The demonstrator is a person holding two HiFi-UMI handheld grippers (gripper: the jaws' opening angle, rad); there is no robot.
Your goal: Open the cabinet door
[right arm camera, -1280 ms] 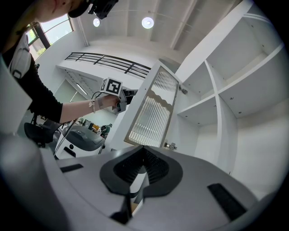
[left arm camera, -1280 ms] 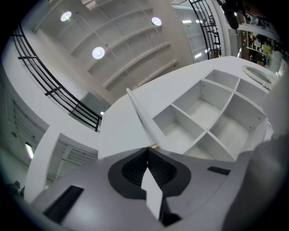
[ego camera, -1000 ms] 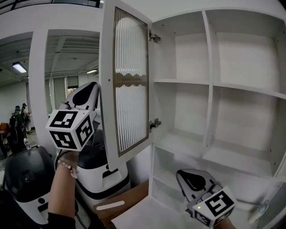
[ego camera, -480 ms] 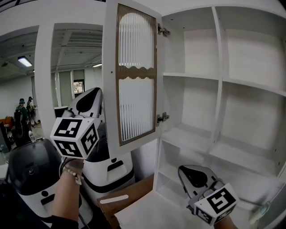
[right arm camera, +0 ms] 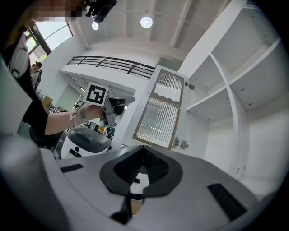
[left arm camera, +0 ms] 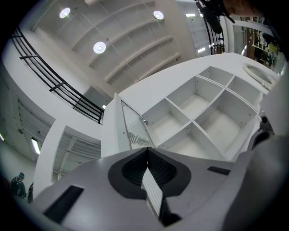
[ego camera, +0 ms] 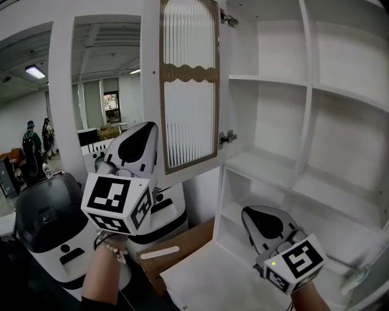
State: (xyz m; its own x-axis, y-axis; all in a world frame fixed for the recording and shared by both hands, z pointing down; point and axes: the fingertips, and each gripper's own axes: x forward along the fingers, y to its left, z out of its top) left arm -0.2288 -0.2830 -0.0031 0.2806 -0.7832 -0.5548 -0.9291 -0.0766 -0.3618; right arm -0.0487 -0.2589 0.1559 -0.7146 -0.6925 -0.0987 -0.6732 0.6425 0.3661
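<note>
A tall white cabinet (ego camera: pixel 285 80) fills the right half of the head view, its shelves and upright dividers bare and running off the top and right edges. Its door (ego camera: pixel 151 91), a white frame round a ribbed glass panel (ego camera: pixel 189 115) with a scalloped brown band across it, stands swung wide open at upper centre. It hangs from the cabinet's left edge on two metal hinges, one at the top (ego camera: pixel 229 18) and one near its lower corner (ego camera: pixel 227 138). In the lower left sit two white-and-black machines, a dark-domed one (ego camera: pixel 48 225) at the frame's left and a second (ego camera: pixel 173 212) just below the door. A brown board (ego camera: pixel 182 246) lies at bottom centre with a pale strip (ego camera: pixel 159 252) on it, beside a white surface (ego camera: pixel 206 279) at the cabinet's foot. The left gripper (ego camera: pixel 149 126) rises at left of centre, angled upward with its tips overlapping the door's lower left corner in the head view. The right gripper view shows clear space between it and the door. Its jaws are pressed together with nothing between them. The right gripper (ego camera: pixel 252 212) sits at lower right, before the bottom shelf, jaws likewise closed tip to tip and empty. Far back at the left edge stand small figures of people (ego camera: pixel 29 143), under a ceiling light (ego camera: pixel 35 71) at upper left.
</note>
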